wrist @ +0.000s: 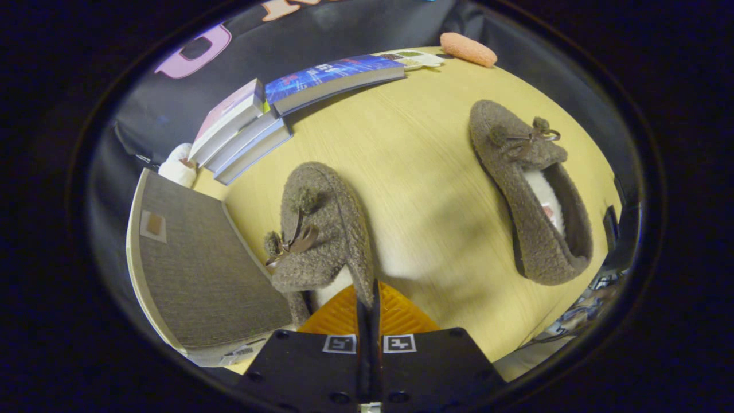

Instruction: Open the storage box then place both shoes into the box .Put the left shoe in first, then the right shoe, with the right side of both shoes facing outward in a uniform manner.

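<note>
The gripper (370,304) is closed on the collar edge of the near shoe (321,229); both fingers pinch the thin wall at its opening, and the shoe appears lifted, toe pointing away. Just left of it stands the box (195,264), seen from above with its grey lid surface; whether the lid is open cannot be told. Across the bare counter (413,183), well apart to the right, the second shoe (530,189) lies on its sole.

Risks, as judgement: the grip holds only a narrow strip of soft fabric, so the shoe may slip or swing and enter the box facing the wrong way. Which shoe is the left one is hard to confirm, so the order may be wrong.

Beyond lie stacked books (252,132) and, at the far edge, an orange pad (467,49). The heel of the held shoe is hidden behind the fingers; the box's near corner is cut off.
</note>
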